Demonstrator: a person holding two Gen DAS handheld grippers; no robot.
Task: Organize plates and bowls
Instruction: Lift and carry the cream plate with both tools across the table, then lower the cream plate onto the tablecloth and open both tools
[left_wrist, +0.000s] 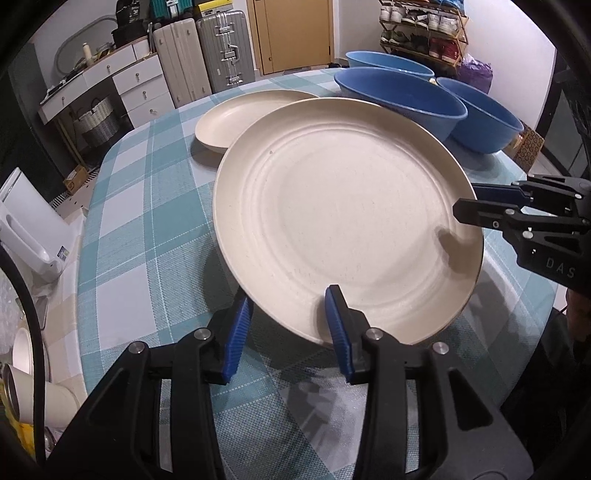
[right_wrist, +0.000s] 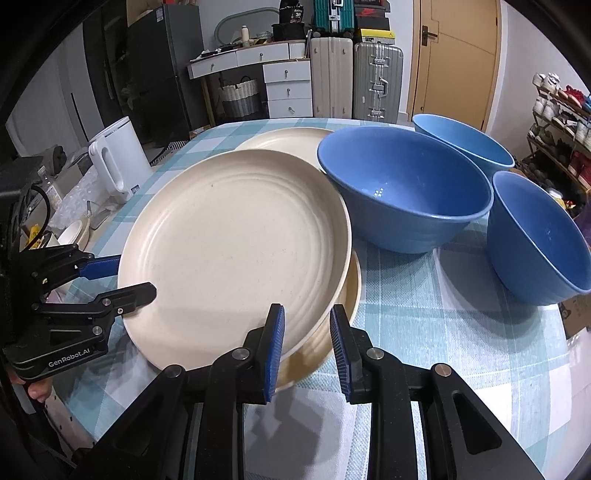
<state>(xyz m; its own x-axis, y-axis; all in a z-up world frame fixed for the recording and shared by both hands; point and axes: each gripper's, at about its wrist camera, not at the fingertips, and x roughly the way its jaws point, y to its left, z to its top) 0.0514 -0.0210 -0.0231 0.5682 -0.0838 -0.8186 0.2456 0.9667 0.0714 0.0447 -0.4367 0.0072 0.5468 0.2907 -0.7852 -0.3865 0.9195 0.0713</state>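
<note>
A cream plate (left_wrist: 343, 218) (right_wrist: 236, 254) is tilted over a second cream plate (right_wrist: 325, 343) on the checked tablecloth. A third cream plate (left_wrist: 243, 114) (right_wrist: 284, 140) lies farther back. My left gripper (left_wrist: 288, 325) (right_wrist: 122, 280) is open, its jaws straddling the top plate's near rim without gripping. My right gripper (right_wrist: 306, 339) (left_wrist: 465, 203) is open, its jaws on either side of the plates' right rim. Three blue bowls (right_wrist: 402, 184) (right_wrist: 535, 232) (right_wrist: 461, 140) stand to the right; they also show in the left wrist view (left_wrist: 402, 96).
The table (right_wrist: 443, 332) has a blue-white checked cloth. A white kettle (right_wrist: 114, 162) and cups (left_wrist: 37, 398) stand on a side surface left of the table. Suitcases, drawers, a door and a shoe rack lie beyond the table.
</note>
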